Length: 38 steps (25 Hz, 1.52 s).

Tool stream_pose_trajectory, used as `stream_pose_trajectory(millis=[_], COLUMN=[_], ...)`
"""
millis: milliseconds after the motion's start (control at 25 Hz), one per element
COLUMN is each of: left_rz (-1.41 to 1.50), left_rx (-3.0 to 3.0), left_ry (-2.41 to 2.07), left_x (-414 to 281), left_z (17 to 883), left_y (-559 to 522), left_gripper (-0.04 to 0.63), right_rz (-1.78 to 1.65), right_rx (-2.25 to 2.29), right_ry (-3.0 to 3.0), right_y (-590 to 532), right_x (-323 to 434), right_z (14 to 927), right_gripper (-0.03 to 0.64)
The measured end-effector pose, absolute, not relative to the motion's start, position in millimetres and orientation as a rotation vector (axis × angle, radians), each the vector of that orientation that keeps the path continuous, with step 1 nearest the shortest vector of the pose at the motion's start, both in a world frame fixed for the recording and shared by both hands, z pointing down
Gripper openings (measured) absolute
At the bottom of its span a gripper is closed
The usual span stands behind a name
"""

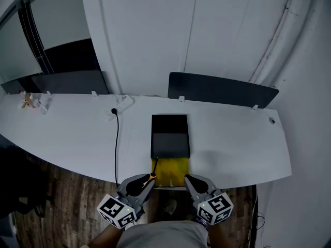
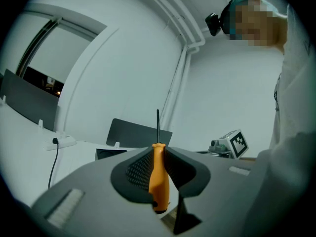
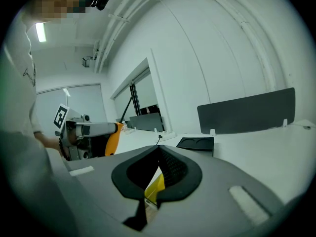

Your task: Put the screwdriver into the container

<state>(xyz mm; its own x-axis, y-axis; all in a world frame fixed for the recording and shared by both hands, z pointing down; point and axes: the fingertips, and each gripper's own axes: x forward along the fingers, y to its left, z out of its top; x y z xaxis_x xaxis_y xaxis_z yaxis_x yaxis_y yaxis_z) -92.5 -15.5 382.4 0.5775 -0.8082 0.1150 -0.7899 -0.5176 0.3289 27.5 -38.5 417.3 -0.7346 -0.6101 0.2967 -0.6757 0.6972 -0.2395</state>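
An orange-handled screwdriver (image 1: 152, 176) stands between the jaws of my left gripper (image 1: 147, 182), which is shut on its handle (image 2: 159, 177). Its thin dark shaft (image 2: 158, 125) points up past the fingertips. The black container (image 1: 170, 136) lies open on the white desk (image 1: 232, 138), just beyond a yellow sheet (image 1: 170, 172) at the near edge. Both grippers hover off the desk's near edge, in front of the yellow sheet. My right gripper (image 1: 192, 182) is shut with nothing in it (image 3: 159, 148). The right gripper view shows the container (image 3: 196, 143) ahead and the left gripper (image 3: 91, 132) to its left.
A white power strip (image 1: 118, 107) with a black cable (image 1: 116, 149) lies left of the container. Dark divider panels (image 1: 220, 89) stand along the desk's back edge. Small items (image 1: 31, 101) sit at the far left. Wood floor (image 1: 67, 200) lies below the desk edge.
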Motion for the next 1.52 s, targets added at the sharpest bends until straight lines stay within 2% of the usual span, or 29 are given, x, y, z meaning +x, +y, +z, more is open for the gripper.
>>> stream_pose_trajectory(millis=[600,1520], left_rz=[-0.048,0.104], left_rx=[2.421,2.467], left_ry=[-1.388,-1.178], left_x=[-71,-73], left_z=[389,407], left_y=[-61,-96], left_gripper=[0.069,0.069], right_rz=[0.498,0.578], right_rx=[0.902,1.092], right_ry=[-2.740,-2.659], right_y=[-88,-99], right_x=[44,45], right_z=[425,431], right_gripper=[0.015,0.014])
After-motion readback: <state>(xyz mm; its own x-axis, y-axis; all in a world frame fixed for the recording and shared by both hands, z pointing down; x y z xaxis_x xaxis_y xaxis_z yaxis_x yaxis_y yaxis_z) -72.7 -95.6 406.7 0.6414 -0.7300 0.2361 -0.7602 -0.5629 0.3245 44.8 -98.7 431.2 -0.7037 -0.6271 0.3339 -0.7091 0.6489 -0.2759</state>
